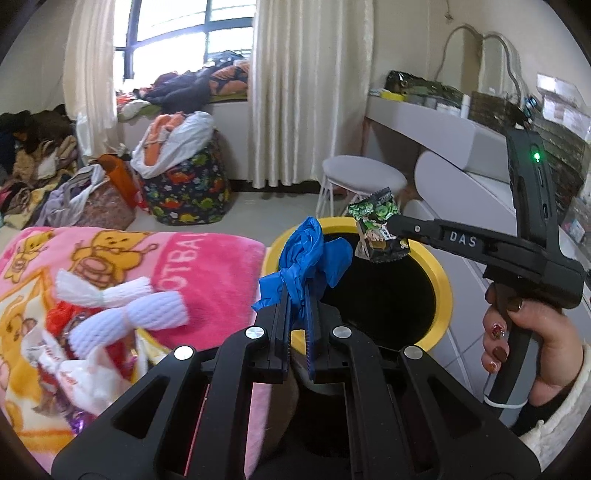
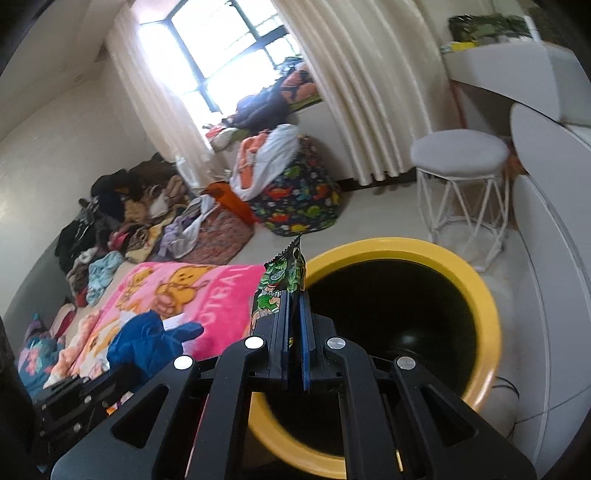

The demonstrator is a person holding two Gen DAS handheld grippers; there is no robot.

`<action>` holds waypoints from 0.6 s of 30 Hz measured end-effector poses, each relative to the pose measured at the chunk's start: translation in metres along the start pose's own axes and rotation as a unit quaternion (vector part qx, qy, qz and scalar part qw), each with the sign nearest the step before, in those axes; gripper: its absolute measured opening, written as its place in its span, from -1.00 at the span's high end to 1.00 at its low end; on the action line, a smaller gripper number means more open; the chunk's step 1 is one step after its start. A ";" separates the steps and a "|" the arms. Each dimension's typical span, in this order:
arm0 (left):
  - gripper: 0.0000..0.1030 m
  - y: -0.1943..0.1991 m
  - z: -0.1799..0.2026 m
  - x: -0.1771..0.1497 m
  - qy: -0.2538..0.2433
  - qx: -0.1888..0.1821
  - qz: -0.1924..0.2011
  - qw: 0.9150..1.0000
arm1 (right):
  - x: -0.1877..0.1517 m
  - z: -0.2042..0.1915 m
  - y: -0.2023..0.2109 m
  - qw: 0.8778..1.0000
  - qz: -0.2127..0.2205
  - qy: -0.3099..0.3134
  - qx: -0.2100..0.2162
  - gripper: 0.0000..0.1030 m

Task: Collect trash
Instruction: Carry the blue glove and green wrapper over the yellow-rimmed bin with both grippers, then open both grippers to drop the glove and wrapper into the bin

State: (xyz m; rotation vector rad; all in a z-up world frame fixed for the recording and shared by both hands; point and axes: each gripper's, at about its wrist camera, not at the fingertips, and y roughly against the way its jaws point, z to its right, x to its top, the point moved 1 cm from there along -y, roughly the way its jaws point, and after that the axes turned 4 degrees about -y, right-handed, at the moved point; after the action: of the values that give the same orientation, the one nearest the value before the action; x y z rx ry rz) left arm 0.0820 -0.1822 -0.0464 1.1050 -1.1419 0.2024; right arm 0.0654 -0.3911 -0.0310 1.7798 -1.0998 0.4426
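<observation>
Over round yellow-rimmed bin (image 1: 441, 284), left hand-held gripper (image 1: 297, 291) pinches crumpled blue glove (image 1: 308, 254)

- Two claws: the left claw (image 1: 297, 291) and the right claw (image 1: 395, 225), each closed on one piece of trash.
- One crumpled blue glove (image 1: 306, 254).
- One green snack wrapper (image 1: 380, 229).
- One yellow-rimmed bin (image 1: 441, 280).
- One pink cartoon blanket (image 1: 207, 273).
- Two white foam nets (image 1: 125, 306) lying on the blanket.
- One round white stool (image 1: 364, 177).
- One dinosaur-print bag (image 1: 188, 192) on the floor.
- Two cream curtains (image 1: 303, 92) at one window (image 1: 192, 33).
</observation>
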 end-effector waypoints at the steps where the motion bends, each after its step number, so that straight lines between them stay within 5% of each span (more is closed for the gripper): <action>1: 0.94 -0.004 0.003 0.001 -0.002 -0.003 -0.003 1.000 | 0.000 0.006 0.000 1.000 0.001 -0.008 -0.005 0.90; 18: 0.94 -0.089 0.033 0.005 -0.011 -0.049 -0.063 0.997 | -0.002 0.084 -0.014 0.994 -0.024 -0.092 -0.062 0.90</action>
State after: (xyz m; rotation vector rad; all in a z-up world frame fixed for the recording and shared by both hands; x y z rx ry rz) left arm 0.1206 -0.2536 -0.0964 1.0902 -1.0859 0.0355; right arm 0.0615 -0.4609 -0.0795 1.7577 -1.1833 0.1796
